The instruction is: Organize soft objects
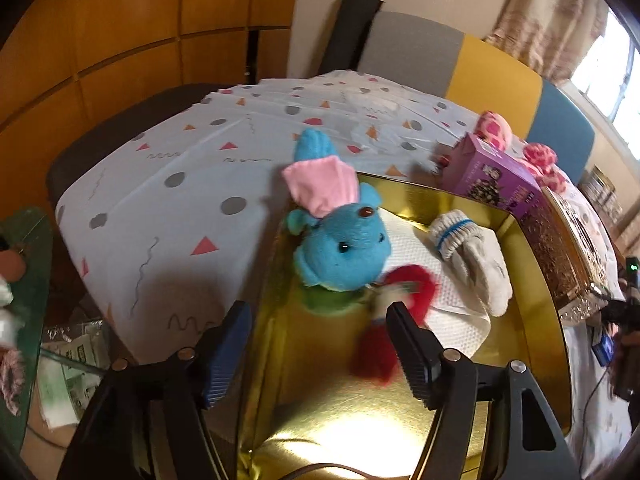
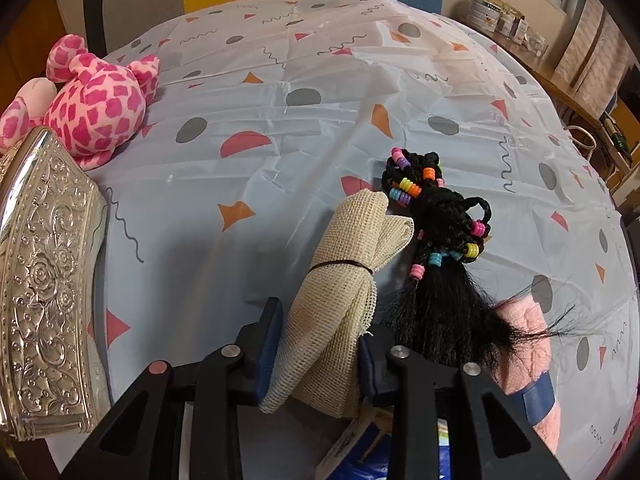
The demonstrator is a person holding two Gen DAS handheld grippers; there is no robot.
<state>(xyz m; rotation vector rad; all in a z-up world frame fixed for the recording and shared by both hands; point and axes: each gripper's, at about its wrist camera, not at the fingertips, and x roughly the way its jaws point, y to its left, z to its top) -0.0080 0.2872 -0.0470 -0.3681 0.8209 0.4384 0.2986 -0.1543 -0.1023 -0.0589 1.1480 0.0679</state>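
The left claw (image 1: 318,354) hangs open over the gold box (image 1: 532,288), where the blue plush (image 1: 344,256) and glove (image 1: 476,264) already lie gathered, while the right claw (image 2: 318,354) clamps the mesh cloth roll (image 2: 344,280) on the desk (image 2: 320,92), likely to box it next.
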